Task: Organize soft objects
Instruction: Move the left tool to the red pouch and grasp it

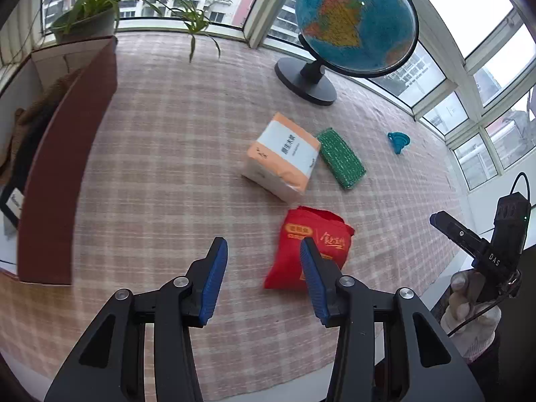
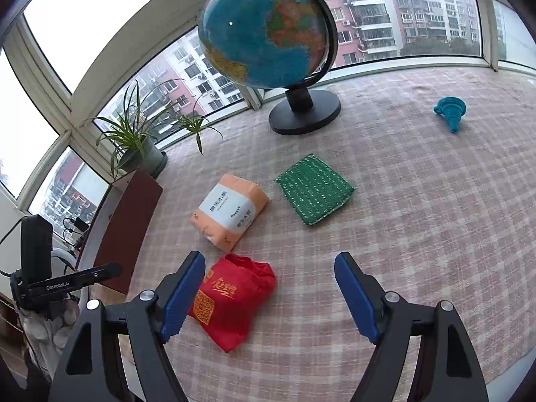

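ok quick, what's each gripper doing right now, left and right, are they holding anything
Left gripper: open, nothing between its fingers; the red bag lies beyond them.
Right gripper: open wide, holding nothing, above the checked cloth.

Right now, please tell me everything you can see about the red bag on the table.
The red bag looks like soft, thin fabric, folded or crumpled into a loose, puffy packet. It has gold Chinese lettering and an orange printed patch. It lies flat on the checked tablecloth, near the table's front, just in front of the orange and white tissue pack; whether the two touch cannot be told. In each wrist view a gripper finger overlaps it, but no gripper holds it.
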### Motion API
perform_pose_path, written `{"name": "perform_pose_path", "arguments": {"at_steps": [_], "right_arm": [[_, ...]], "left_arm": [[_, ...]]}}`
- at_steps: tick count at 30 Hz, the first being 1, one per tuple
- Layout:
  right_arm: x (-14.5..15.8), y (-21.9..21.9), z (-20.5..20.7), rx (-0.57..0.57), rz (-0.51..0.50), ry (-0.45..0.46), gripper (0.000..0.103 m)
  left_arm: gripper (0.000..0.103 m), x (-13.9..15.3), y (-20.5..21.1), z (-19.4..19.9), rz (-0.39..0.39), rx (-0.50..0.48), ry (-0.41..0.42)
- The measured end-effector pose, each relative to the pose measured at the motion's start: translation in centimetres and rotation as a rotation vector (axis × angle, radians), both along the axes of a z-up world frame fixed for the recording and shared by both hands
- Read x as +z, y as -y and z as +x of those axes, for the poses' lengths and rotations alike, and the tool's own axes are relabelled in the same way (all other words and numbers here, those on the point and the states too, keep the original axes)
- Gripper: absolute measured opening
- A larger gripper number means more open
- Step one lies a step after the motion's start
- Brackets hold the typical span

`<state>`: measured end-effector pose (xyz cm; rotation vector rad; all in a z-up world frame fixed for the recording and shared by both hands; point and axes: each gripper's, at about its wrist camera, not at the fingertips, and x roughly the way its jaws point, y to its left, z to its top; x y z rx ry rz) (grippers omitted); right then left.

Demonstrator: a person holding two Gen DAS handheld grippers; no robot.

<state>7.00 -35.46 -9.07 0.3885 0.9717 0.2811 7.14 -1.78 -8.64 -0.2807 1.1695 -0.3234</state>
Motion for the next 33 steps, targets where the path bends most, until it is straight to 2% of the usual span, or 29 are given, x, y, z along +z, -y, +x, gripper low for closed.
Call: {"name": "perform_pose_path", "arguments": {"at_steps": [7,10,11,13,21,29,33], "right_arm": [[-1.8,4.2,1.6,0.018,0.052,-0.059,0.076],[-2.7,4.6,2.2,0.043,0.095,-0.09,0.076],[-3.1,4.5,2.4,0.057,0.103,-0.098,0.076],[-4.0,3.8,2.6,0.092,0.116,-0.118,0.076],[-7.6,-1.6,2.5,0.21,0.19,-0.224,0.076],[-10.3,-4.5,3.4,0.189,0.3,-0.331,0.075],[-10.5,-5.3,4.0,0.173,0.319,-0.347,0.07]], "left_arm": [[0.044,-1.1,5.4,1.3,0.01,-0.005,-0.01],[0.044,-1.9,6.4,2.1,0.036,-0.001,-0.028],[0.048,-2.2,6.5,2.3,0.034,-0.01,-0.041],[0.052,-3.0,6.6,2.5,0.035,-0.025,-0.066],[0.052,-6.8,6.5,2.9,0.001,-0.141,-0.192],[0.052,-8.3,6.1,3.5,-0.074,-0.209,-0.245],[0.052,-8.7,5.8,3.6,-0.131,-0.219,-0.26]]}}
